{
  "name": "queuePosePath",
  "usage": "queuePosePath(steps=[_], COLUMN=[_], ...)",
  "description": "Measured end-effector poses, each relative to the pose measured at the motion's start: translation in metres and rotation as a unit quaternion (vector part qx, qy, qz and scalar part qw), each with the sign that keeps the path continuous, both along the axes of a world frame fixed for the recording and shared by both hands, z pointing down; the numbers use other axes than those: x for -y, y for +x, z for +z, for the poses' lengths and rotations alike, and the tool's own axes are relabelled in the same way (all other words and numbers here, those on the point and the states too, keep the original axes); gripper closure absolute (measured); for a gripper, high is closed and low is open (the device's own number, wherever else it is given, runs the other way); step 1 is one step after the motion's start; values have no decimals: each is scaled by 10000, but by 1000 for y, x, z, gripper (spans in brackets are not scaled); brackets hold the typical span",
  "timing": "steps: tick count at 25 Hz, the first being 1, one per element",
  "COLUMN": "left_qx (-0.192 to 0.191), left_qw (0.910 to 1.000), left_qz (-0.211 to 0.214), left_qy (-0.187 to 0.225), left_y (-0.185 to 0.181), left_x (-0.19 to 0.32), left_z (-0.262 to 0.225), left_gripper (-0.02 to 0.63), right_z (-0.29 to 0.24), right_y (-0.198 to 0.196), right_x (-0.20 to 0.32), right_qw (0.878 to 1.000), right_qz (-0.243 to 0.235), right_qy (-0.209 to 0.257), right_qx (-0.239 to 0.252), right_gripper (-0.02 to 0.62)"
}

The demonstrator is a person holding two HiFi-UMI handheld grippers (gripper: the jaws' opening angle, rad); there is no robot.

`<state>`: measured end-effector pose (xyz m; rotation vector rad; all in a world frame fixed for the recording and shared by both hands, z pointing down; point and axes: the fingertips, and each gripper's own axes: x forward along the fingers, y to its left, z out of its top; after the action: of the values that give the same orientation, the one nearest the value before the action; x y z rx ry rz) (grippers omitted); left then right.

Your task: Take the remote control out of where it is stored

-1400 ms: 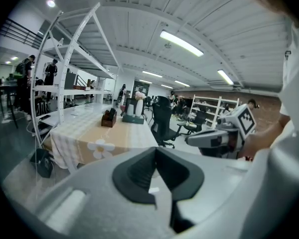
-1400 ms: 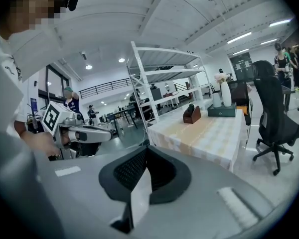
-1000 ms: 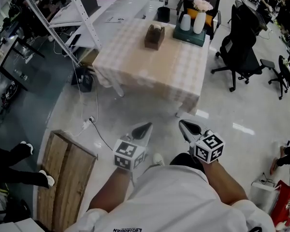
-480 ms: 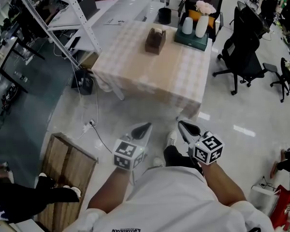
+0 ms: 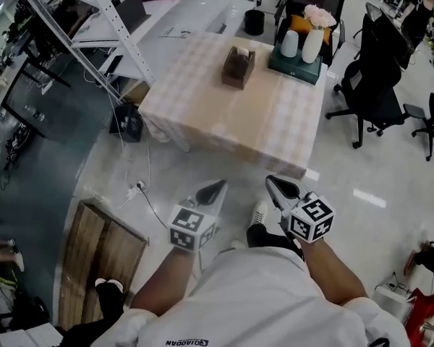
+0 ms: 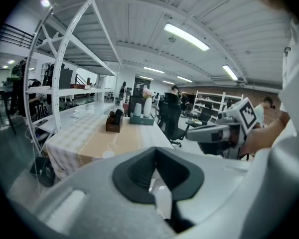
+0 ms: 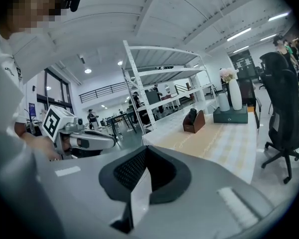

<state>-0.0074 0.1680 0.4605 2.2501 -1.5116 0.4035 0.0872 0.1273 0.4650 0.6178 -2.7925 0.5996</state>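
We stand back from the cloth-covered surface, both grippers held close to the body and over the floor, neither one near the work.

At left, the left gripper points forward with its jaws brought together on nothing. In its own view, only a thin slit shows between the dark pads.

Ahead of it, on the far half of the surface, sits the brown holder. The remote control stands in it as a dark shape, its top end showing above the rim. Its long axis appears to run more up than flat, though we cannot tell its exact lean from here. The holder is well apart from both grippers, with the near half of the surface bare in between.

To the holder's right, a green tray carries pale vases and stands apart from it.

At right, the right gripper is likewise closed and empty, aimed the same way as its partner.

The holder lies almost straight ahead, between the lines of the two grippers and a touch closer to the left one's line. By our reading neither hand has a real advantage yet. The whole distance to the surface has to be closed first, and the jaws opened, before either can come down over the remote's upper end — the grasp itself looks to be a pull upward out of the holder.
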Motion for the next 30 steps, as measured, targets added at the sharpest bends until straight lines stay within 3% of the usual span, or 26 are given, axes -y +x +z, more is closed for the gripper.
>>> queuePosePath(steps=[6,17,30], left_qx=[-92,161,395], left_qw=[9999,9998,9991], left_qz=[-50,-138,-140], left_qy=[-52,-32,114], left_y=[-6,-10,12], left_x=[38,106,173], left_z=[0,-8,-6], left_gripper=[603,603,603], right_z=[3,-9,-2], right_y=[-10,-19,-7], right_x=[38,111,170], right_qw=[10000,9997,9992], right_qz=[-36,-170,-371], right_qy=[-37,57,83], right_qx=[61,137,139], right_gripper=[589,589,589])
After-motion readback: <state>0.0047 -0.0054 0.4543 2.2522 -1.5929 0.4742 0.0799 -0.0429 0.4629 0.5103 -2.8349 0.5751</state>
